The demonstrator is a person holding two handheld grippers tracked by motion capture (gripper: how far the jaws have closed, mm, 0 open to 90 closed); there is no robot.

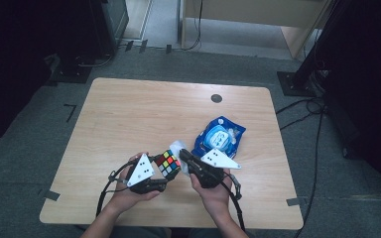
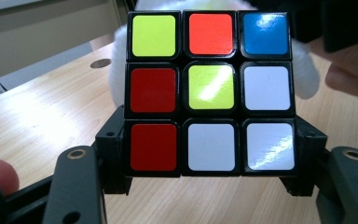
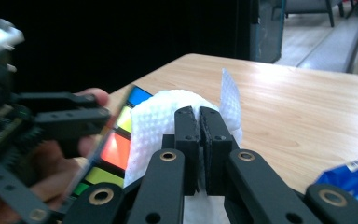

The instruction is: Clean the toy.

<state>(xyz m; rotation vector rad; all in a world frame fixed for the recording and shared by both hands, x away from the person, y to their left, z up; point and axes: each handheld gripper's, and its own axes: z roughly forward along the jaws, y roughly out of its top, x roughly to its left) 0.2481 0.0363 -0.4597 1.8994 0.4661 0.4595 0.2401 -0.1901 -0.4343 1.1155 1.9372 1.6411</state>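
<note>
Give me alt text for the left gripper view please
A scrambled Rubik's cube is clamped between the left tongs above a wooden table. Behind it is a white wipe.

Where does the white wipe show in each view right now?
High view: white wipe just above the Rubik's cube, at the right gripper tip.
Left gripper view: behind the cube, peeking past its edges.
Right gripper view: centre, pinched.
Shared landmark: the cube.
</note>
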